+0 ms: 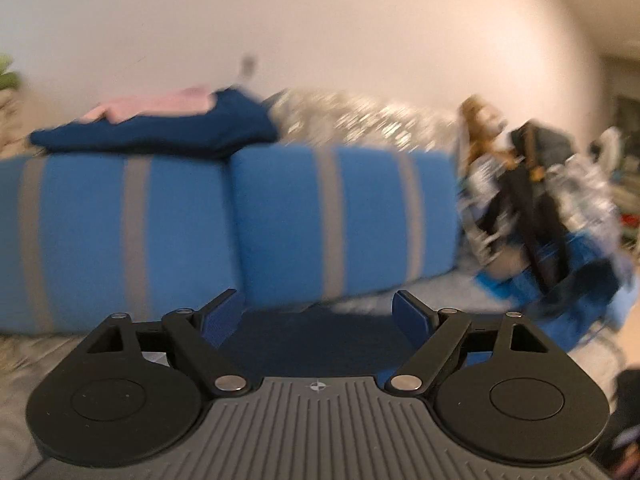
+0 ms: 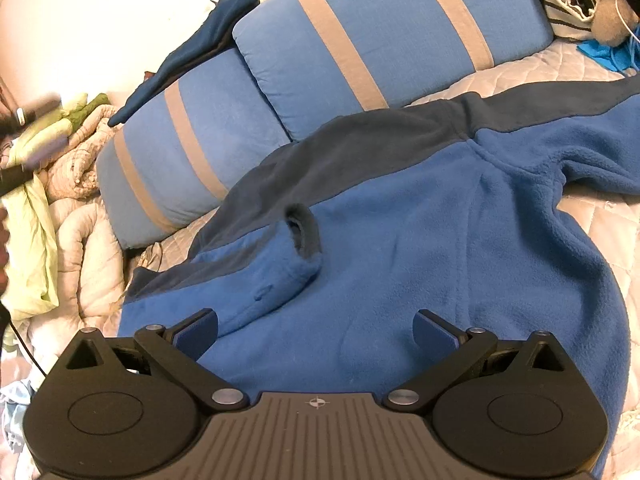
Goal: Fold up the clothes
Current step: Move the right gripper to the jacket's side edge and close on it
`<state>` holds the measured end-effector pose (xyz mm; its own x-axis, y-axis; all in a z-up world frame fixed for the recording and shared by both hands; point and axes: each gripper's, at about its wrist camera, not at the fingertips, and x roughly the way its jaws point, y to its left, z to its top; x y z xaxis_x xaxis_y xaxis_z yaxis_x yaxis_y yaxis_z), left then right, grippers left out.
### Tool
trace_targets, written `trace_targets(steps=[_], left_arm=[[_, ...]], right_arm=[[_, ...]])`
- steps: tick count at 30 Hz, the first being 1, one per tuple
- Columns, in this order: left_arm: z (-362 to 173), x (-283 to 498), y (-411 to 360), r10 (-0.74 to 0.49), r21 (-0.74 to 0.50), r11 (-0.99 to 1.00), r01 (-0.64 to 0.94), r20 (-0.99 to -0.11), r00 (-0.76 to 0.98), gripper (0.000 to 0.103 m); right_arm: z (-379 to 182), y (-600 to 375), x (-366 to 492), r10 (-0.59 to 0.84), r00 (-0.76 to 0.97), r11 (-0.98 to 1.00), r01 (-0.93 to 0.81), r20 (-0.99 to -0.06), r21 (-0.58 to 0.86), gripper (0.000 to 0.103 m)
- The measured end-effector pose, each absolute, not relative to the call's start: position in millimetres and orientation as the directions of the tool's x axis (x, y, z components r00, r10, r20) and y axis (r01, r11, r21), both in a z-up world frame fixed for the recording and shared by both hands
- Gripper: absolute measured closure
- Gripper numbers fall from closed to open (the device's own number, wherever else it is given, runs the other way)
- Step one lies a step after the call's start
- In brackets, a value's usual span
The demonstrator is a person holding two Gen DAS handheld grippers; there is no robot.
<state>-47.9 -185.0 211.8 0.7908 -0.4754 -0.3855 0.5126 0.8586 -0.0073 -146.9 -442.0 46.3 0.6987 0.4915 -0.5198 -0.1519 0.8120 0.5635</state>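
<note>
Right gripper (image 2: pixel 316 330) jaws apart, empty, above the blue fleece (image 2: pixel 420 264); left gripper (image 1: pixel 318 314) likewise apart. Risk: loose sleeve bunching near the striped pillows (image 2: pixel 360 40).

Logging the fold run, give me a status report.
Left gripper open, empty. Right gripper open above blue fleece jacket, flat on quilt. Striped pillows behind, not blocking.

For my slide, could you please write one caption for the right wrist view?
Open right gripper hovers over a blue fleece jacket spread on a quilted bed, beside two striped blue pillows.
</note>
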Motion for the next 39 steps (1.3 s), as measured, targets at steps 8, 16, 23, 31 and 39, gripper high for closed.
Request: trace_targets(steps=[8, 16, 23, 31, 39], left_arm=[[166, -56, -82, -0.266, -0.009, 0.953, 0.304, -0.509, 0.819, 0.020], [126, -80, -13, -0.184, -0.075, 0.982, 0.174, -0.584, 0.791, 0.020], [99, -93, 7, -0.177, -0.098, 0.984, 0.149, -0.629, 0.757, 0.020], [74, -96, 7, -0.194, -0.114, 0.981, 0.159, -0.660, 0.726, 0.020], [62, -93, -3, -0.199, -0.094, 0.978, 0.185, -0.676, 0.710, 0.020]], right_arm=[[49, -434, -145, 0.506, 0.677, 0.824, -0.196, -0.534, 0.532, 0.001], [65, -396, -138, 0.516, 0.602, 0.856, -0.332, -0.610, 0.396, 0.016], [79, -363, -67, 0.520, 0.554, 0.854, -0.357, -0.649, 0.379, 0.047], [47, -346, -4, 0.477, 0.499, 0.878, -0.297, -0.723, 0.374, 0.072], [42, -361, -20, 0.439, 0.450, 0.896, -0.281, -0.777, 0.344, 0.089]])
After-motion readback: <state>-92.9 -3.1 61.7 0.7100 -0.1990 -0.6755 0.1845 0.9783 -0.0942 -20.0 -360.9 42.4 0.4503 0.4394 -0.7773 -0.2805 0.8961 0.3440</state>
